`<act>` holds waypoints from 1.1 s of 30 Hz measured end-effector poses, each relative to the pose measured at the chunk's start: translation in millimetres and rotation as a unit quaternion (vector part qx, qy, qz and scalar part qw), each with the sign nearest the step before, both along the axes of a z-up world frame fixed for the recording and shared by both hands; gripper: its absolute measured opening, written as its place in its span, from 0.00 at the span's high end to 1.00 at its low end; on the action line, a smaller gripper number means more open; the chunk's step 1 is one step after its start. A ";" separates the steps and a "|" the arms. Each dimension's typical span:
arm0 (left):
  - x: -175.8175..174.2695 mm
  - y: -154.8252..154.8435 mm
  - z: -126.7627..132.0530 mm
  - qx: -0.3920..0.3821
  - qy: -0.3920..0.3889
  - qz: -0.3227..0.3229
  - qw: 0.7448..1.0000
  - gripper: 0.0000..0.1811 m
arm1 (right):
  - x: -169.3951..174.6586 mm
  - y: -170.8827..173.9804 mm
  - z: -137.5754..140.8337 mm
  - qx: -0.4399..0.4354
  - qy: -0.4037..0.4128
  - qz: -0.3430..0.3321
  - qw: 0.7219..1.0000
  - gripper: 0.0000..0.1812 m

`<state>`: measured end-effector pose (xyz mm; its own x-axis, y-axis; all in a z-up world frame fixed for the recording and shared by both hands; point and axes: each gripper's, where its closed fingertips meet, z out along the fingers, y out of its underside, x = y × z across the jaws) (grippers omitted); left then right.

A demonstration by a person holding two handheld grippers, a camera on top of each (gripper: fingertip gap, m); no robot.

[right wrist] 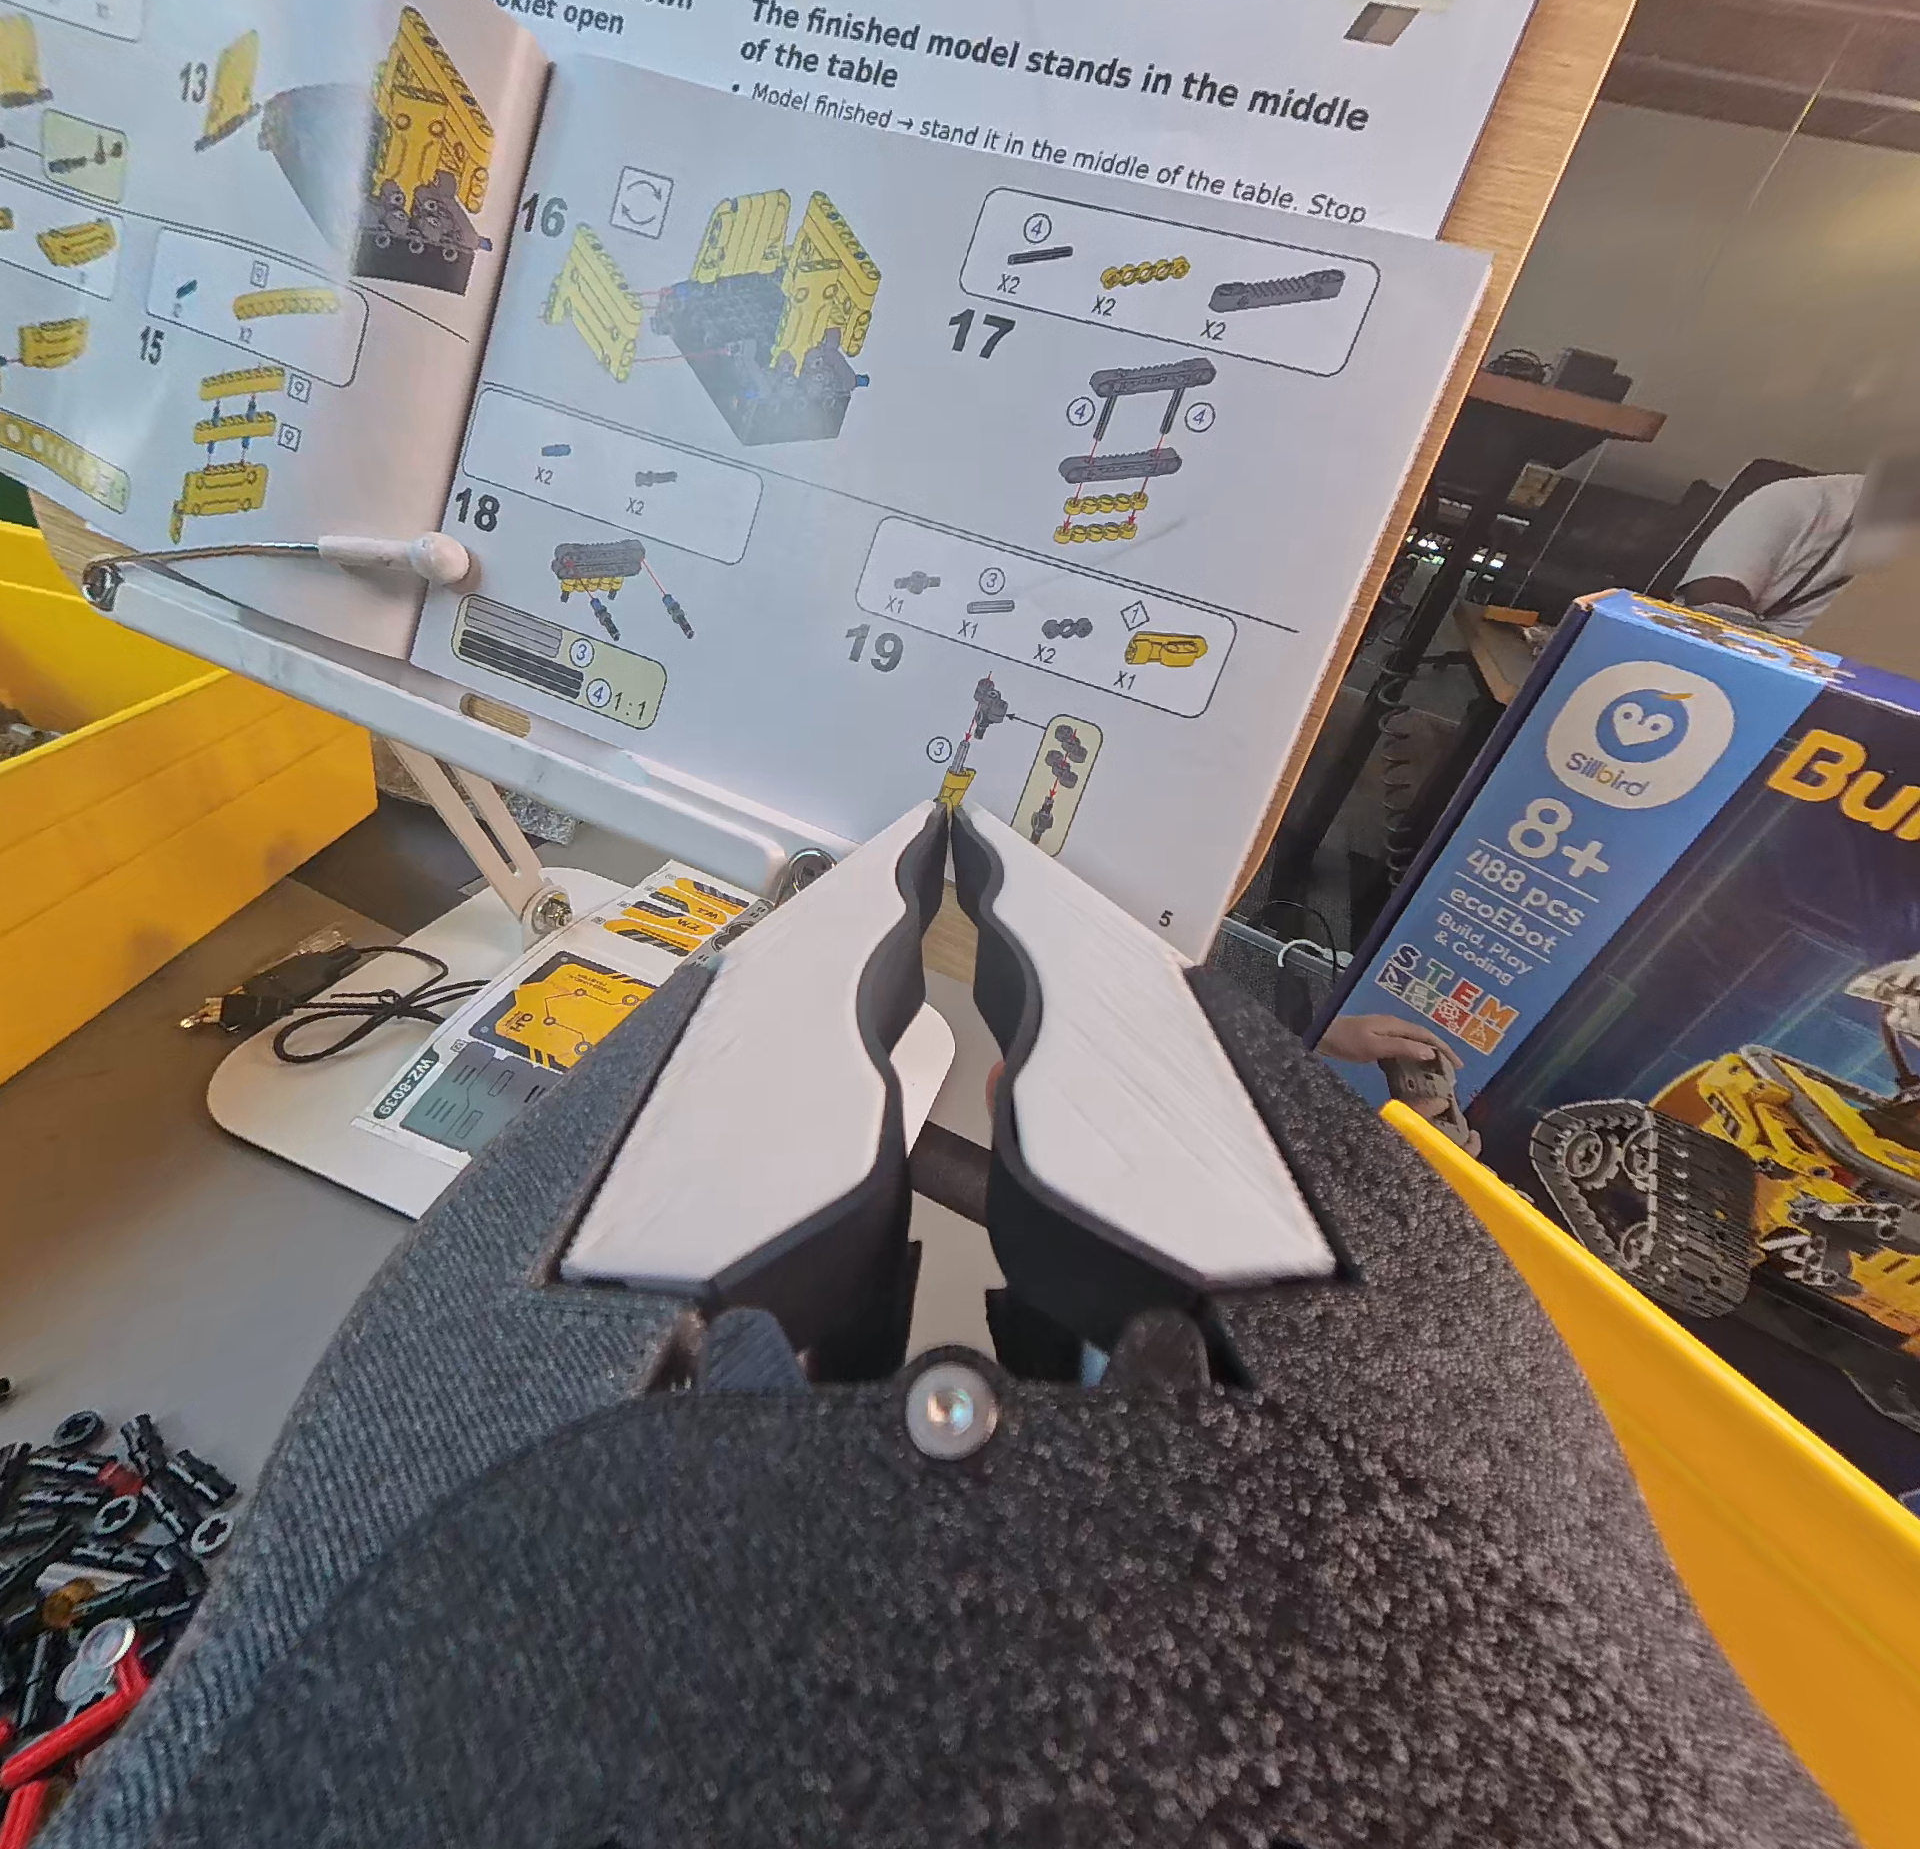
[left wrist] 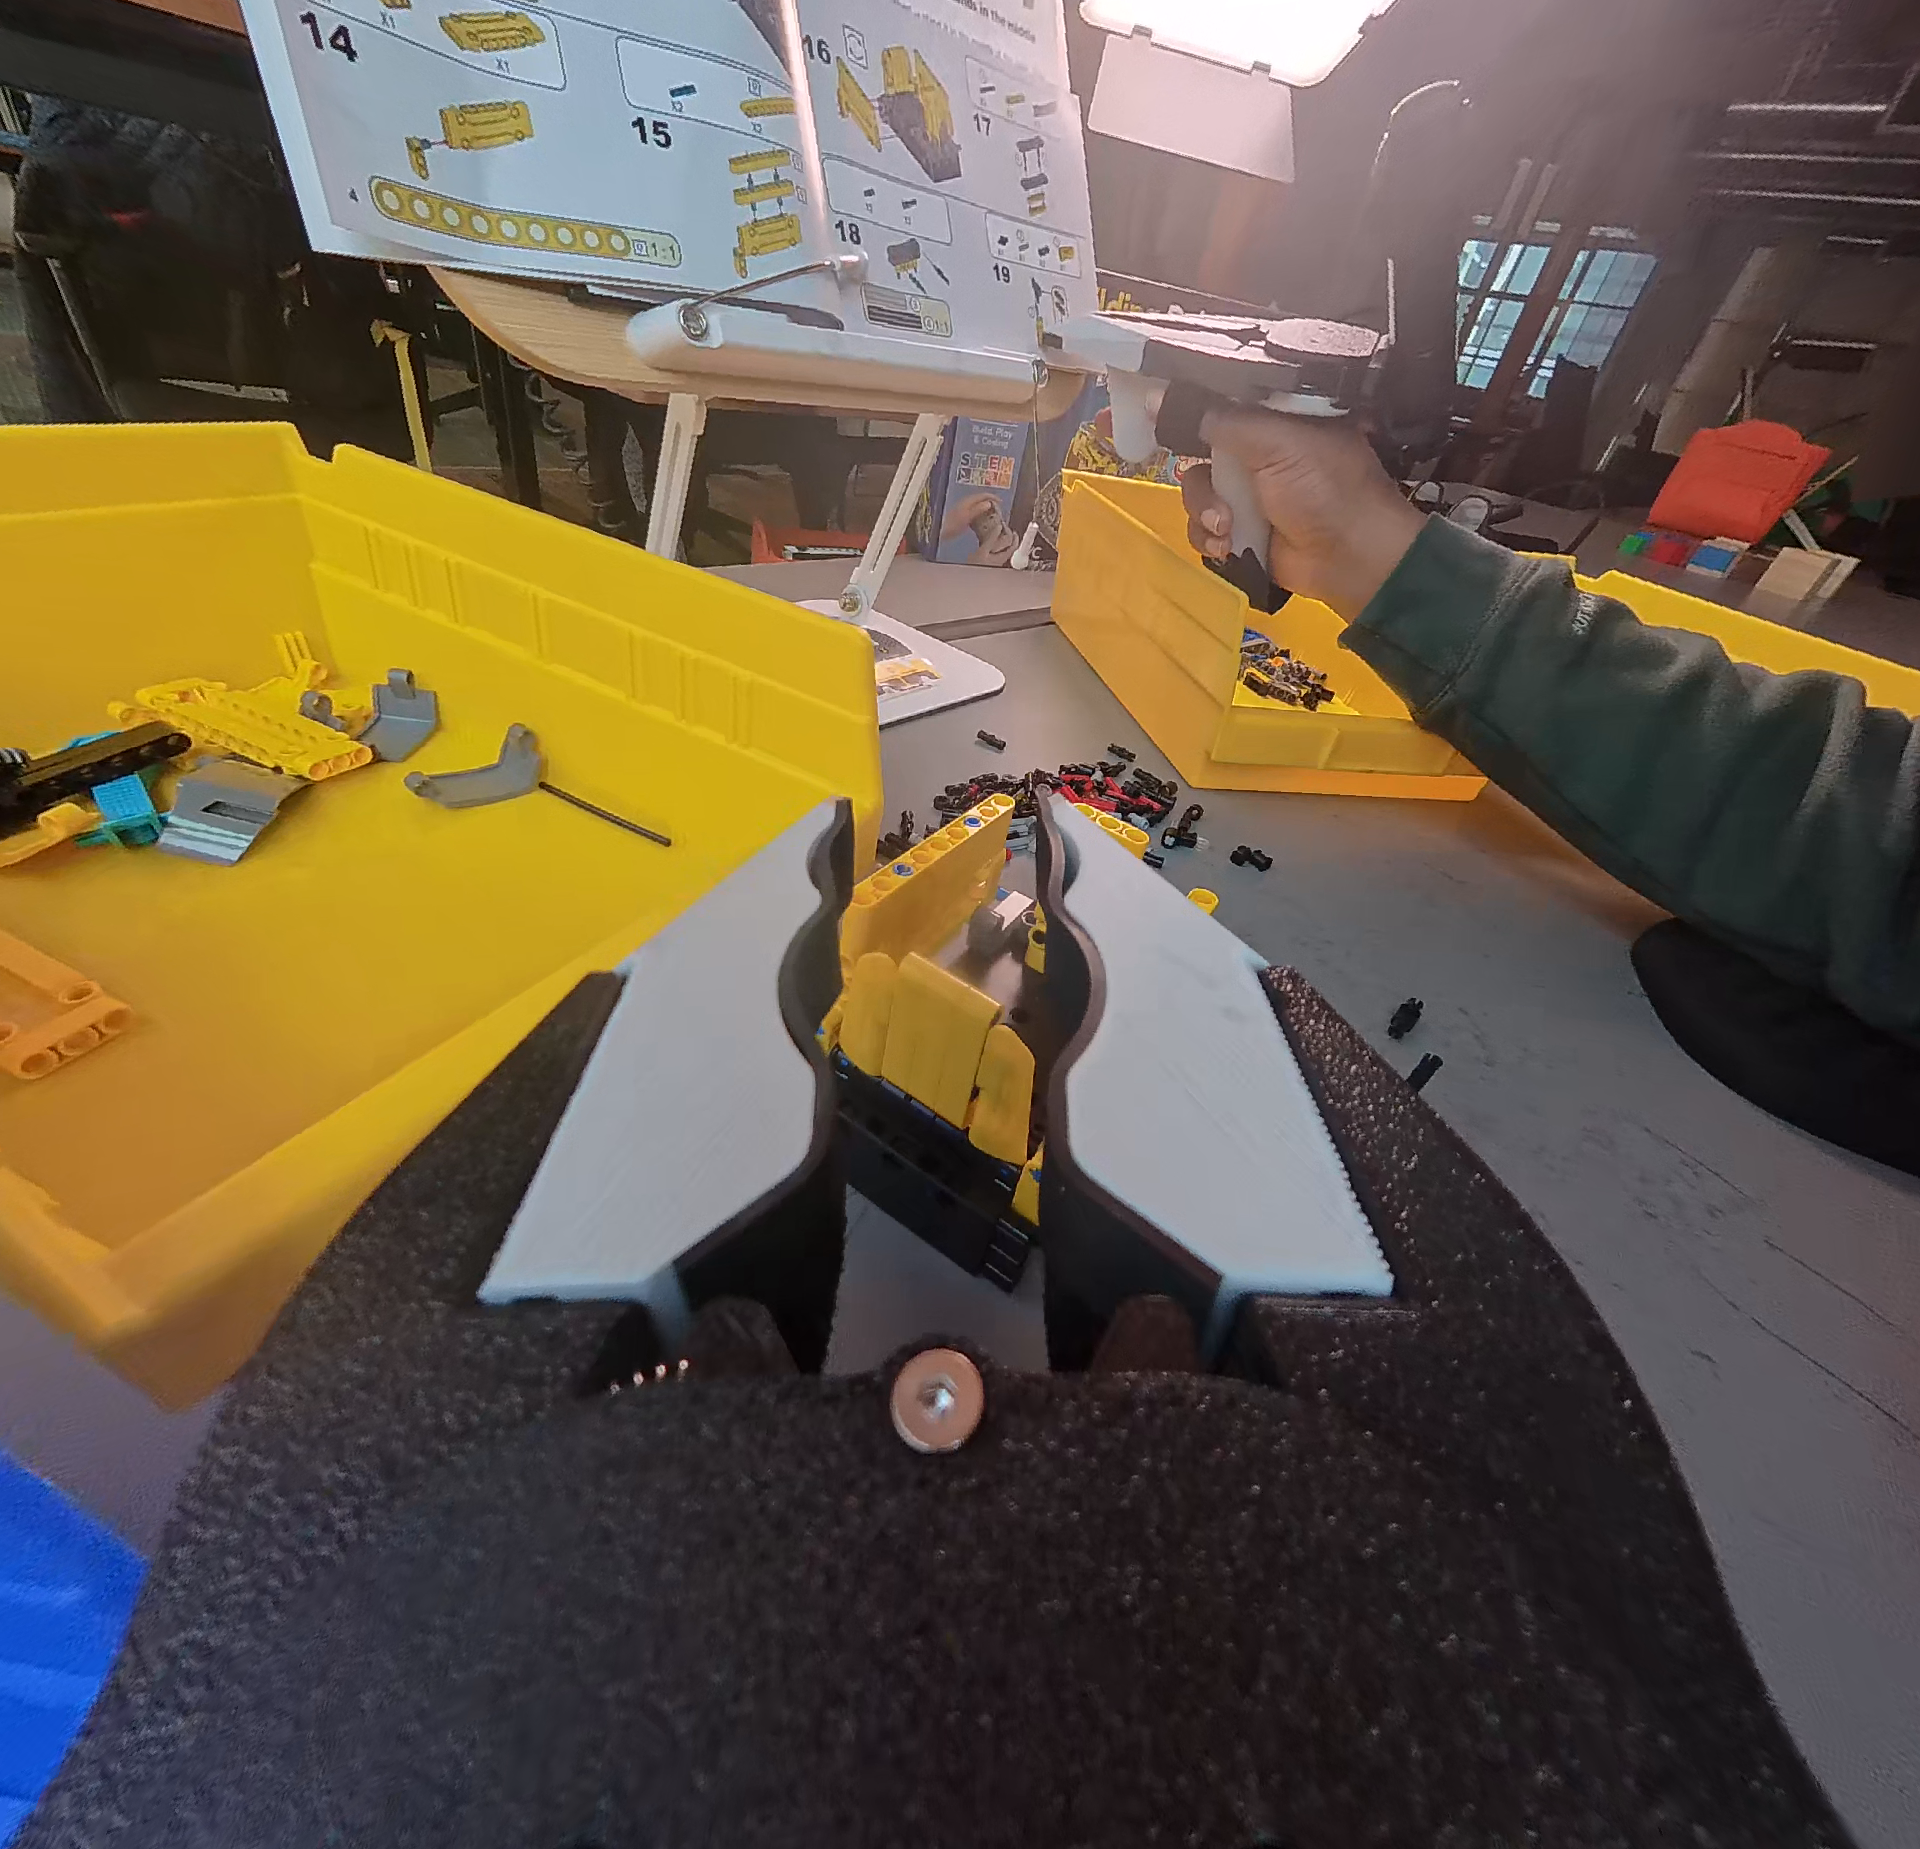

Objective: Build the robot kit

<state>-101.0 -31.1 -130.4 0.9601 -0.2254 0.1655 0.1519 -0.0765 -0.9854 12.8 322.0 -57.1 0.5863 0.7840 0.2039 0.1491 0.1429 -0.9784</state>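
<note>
My left gripper (left wrist: 943,833) is shut on a yellow and black brick model (left wrist: 935,1030), gripping it from both sides just above the grey table (left wrist: 1558,1228). My right gripper (right wrist: 948,814) is shut with its tips touching and nothing visible between them. It is raised in front of an open instruction booklet (right wrist: 831,397) on a white stand. The left wrist view shows it held by a hand (left wrist: 1309,511) above the right yellow bin, fingers (left wrist: 1075,336) pointing at the booklet (left wrist: 623,116).
A large yellow bin (left wrist: 520,594) at left holds loose yellow, grey and black parts. A second yellow bin (left wrist: 1143,604) at right holds small parts. Black and red pins (left wrist: 1081,786) lie scattered on the table. A blue product box (right wrist: 1662,968), a black cable (right wrist: 343,999) and sticker sheets lie near the stand. The grippers' ends are close to 40 cm from one another.
</note>
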 end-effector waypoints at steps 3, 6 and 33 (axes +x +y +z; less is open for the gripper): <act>0.0 0.1 0.0 0.000 0.000 0.000 1.000 0.82 | 0.0 -0.4 -0.7 0.003 -0.002 -0.001 1.000 1.00; 0.4 -0.1 0.0 0.000 0.000 -0.001 1.000 0.81 | -0.3 -1.1 -1.8 0.004 -0.005 -0.001 1.000 0.99; -2.4 2.2 -2.8 -0.008 -0.007 0.004 1.000 0.81 | -77.7 -137.7 3.2 0.116 -0.098 0.035 0.988 0.84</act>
